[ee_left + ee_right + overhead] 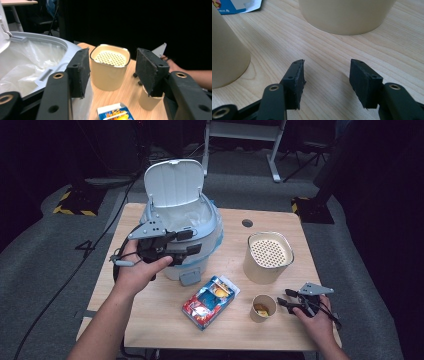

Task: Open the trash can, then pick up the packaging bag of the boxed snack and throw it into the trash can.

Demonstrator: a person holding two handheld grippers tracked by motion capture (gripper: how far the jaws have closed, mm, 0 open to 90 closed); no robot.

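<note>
Paper cup, light and easily crushed, is best gripped low; right tool beside it gapes empty, left tool likewise.

Upright paper cup, snack inside

Left gripper hovering open over the bin; right gripper sitting open beside the small cup.

1. High view: above the near edge, facing forward and down over the whole table.
2. Left gripper view: raised, facing the tall container.
3. Right gripper view: low, close to that container.
</note>
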